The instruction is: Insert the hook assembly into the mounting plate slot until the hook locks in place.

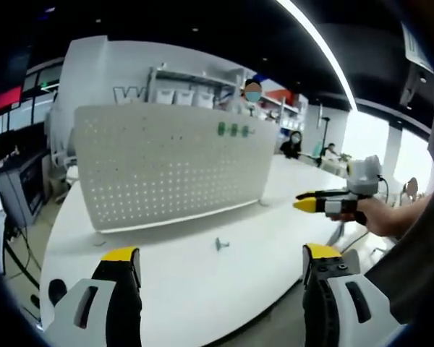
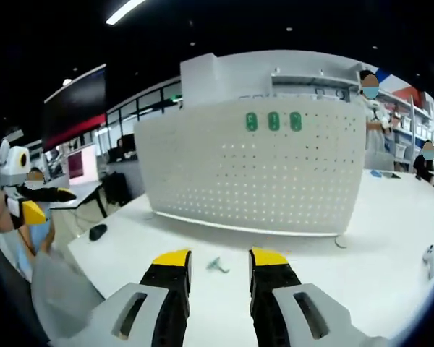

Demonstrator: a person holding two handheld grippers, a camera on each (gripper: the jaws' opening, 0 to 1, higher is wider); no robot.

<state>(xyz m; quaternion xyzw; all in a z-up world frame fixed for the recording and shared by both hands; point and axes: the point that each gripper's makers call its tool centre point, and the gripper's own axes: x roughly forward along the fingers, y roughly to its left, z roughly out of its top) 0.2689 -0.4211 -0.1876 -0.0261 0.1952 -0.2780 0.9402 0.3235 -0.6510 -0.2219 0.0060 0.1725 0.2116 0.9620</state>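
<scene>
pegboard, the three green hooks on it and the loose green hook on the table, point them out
pegboard (image 2: 260, 181), right gripper view, middle of its perforated face
three green hooks (image 2: 273, 121), right gripper view, the middle hook of the row
loose green hook (image 2: 217, 265), right gripper view, its small body on the table

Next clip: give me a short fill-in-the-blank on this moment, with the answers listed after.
1. The small green hook lies on the white ____.
2. Near the top of the white pegboard sit ____ green hooks.
3. The left gripper has its jaws apart and holds ____.
4. In the right gripper view, the right gripper points toward the loose hook, and its jaw tips are coloured ____.

Answers: table; three; nothing; yellow
</scene>
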